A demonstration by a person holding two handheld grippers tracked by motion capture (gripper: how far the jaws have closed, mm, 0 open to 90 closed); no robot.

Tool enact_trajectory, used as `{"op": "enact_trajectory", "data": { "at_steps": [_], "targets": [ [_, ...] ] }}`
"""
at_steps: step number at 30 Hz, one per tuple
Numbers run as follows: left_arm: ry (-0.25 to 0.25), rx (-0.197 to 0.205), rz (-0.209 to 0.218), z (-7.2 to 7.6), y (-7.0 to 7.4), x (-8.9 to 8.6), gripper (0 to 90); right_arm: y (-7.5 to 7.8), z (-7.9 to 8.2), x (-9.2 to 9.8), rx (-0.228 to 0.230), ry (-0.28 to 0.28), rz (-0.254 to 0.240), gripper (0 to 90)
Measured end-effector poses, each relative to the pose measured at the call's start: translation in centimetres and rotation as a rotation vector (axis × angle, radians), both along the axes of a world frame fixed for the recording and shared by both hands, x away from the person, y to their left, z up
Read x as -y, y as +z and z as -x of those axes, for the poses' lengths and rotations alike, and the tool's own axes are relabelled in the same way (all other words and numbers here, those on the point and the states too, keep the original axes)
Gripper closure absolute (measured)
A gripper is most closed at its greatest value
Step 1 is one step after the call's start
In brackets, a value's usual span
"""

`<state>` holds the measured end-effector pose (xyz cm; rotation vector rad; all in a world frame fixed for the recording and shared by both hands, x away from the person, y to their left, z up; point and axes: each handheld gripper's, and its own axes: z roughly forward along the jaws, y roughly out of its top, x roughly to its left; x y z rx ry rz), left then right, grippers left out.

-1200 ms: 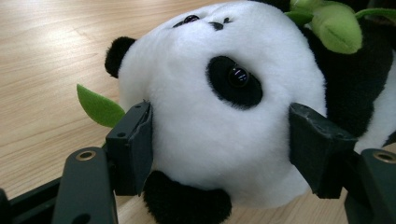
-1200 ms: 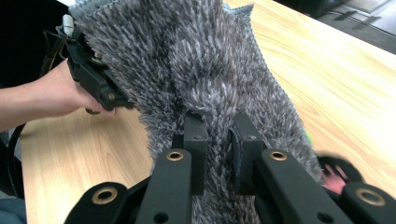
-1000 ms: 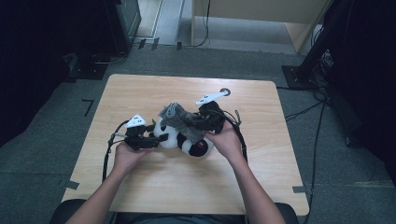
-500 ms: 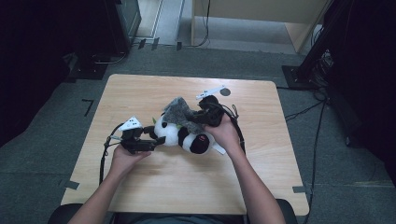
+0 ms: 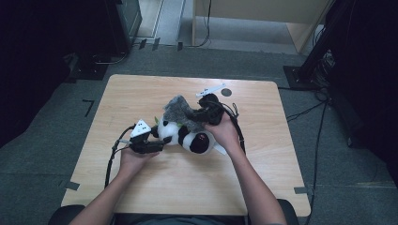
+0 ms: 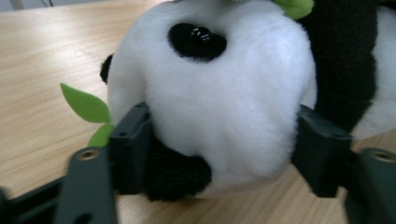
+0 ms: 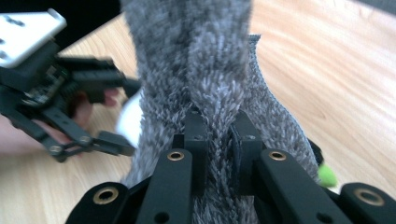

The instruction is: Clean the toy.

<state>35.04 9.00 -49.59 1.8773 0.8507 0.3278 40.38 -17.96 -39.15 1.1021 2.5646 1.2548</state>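
- Two hand-held grippers work one soft pile at mid-bench: the left hand-held gripper (image 5: 159,143) has its jaws about half open around the white head of the plush panda (image 6: 212,100). They have just been closing, and in the left gripper view both pads press into the fur.
- Right hand-held gripper (image 7: 217,135) has its jaws nearly together, pinching a fold of the grey plush fabric (image 7: 196,56) that lies draped over the panda's back.
- Judging by the two grips, the step is to part grey piece from panda. Doing it well means holding the head steady on the wooden bench (image 5: 141,93) and drawing the grey fold up and away evenly.
- Green felt leaves (image 6: 86,105) stick out beside the head, close to one left pad; best kept out of the squeeze.
- Hard to tell: whether the grey piece is a separate toy or a garment, and whether it is attached; the person's right hand (image 5: 225,133) covers the panda's far end.
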Motion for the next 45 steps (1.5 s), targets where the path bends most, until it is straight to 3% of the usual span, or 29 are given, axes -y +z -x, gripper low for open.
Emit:
{"op": "enact_trajectory", "data": {
  "at_steps": [4,7,10,11,12,13,14,15,17,20,26,33,39,45],
  "targets": [
    [0.013,-0.008,0.021,0.1,0.3,0.0,44.5,2.5,0.9,-1.8,0.061,0.016,-0.04,80.8],
    [0.014,-0.002,0.013,0.1,0.4,0.0,45.0,3.1,0.9,-3.2,0.073,0.035,-0.024,80.7],
    [0.016,-0.009,0.009,0.1,0.7,0.0,45.7,2.6,0.8,-6.6,0.035,0.084,0.03,80.7],
    [0.016,-0.009,0.009,0.1,0.7,0.0,46.1,2.6,0.8,-6.6,0.035,0.084,0.03,80.7],
    [0.017,-0.012,0.007,0.1,0.8,0.0,46.4,1.7,0.8,-8.1,0.008,0.103,0.077,80.7],
    [0.019,-0.012,0.009,0.1,0.8,0.0,46.4,1.7,0.8,-8.1,0.008,0.103,0.077,80.7],
    [0.023,-0.015,0.01,0.2,0.8,0.1,46.6,1.3,0.8,-8.6,0.002,0.109,0.107,80.6],
    [0.024,-0.021,0.0,0.2,0.8,0.2,46.7,-0.2,0.6,-9.8,-0.034,0.122,0.188,80.4],
    [0.023,-0.021,-0.006,0.2,0.7,0.2,46.9,-0.7,0.7,-10.1,-0.034,0.12,0.209,80.4],
    [0.022,-0.03,0.005,0.1,0.8,0.2,47.4,-0.5,0.7,-9.8,0.003,0.117,0.236,80.4],
    [0.024,-0.053,0.0,0.1,1.0,0.5,47.6,-0.3,-0.1,-8.5,-0.009,0.094,0.219,80.4],
    [0.012,-0.059,0.006,-0.1,0.9,0.3,47.7,0.6,-1.3,-5.1,0.004,0.016,0.19,80.5],
    [0.009,-0.058,0.003,0.0,0.9,0.3,47.4,1.1,-1.7,-3.6,0.022,-0.028,0.215,80.5],
    [0.011,-0.055,0.017,0.0,0.8,0.2,46.9,1.2,-2.1,-2.0,-0.009,-0.064,0.181,80.4]
  ]
}}
